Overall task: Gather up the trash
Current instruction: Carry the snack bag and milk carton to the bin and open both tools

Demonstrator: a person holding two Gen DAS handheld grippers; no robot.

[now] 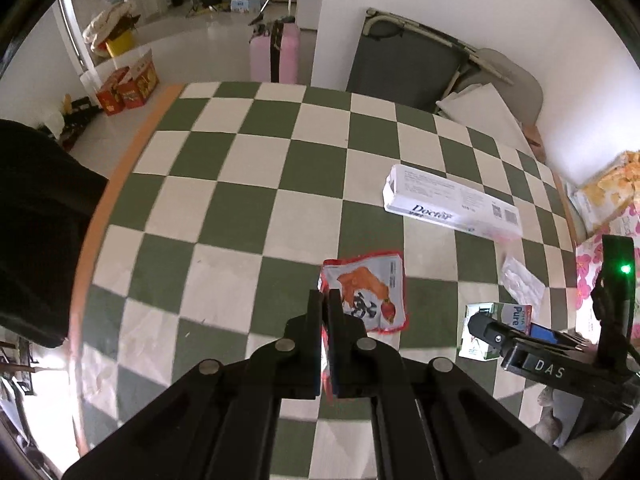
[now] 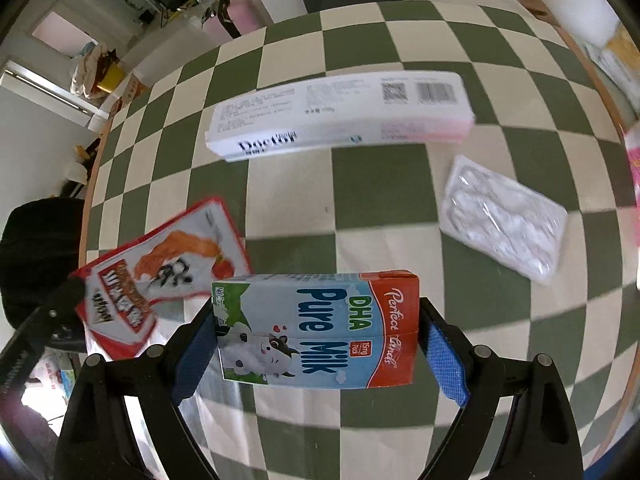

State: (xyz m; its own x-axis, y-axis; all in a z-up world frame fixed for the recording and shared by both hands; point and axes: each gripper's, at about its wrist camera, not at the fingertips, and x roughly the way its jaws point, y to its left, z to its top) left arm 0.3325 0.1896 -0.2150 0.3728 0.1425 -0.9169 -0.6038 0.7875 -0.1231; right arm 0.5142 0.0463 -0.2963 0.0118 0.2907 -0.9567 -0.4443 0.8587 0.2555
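My left gripper (image 1: 325,300) is shut on the near edge of a red-bordered snack packet (image 1: 370,290) and holds it over the checked table. The same packet (image 2: 160,272) shows at the left in the right wrist view, pinched by the left gripper's fingers (image 2: 72,300). My right gripper (image 2: 316,332) is shut on a blue and red milk carton (image 2: 316,330), held sideways between the blue pads. The carton (image 1: 496,332) and the right gripper (image 1: 486,326) show at the right in the left wrist view.
A long white toothpaste box (image 2: 340,116) lies at the far middle of the green and white checked table (image 2: 360,192). A clear plastic blister tray (image 2: 504,220) lies to the right. The table's orange left edge (image 1: 120,168) is near. A flowered bag (image 1: 592,264) stands at the right.
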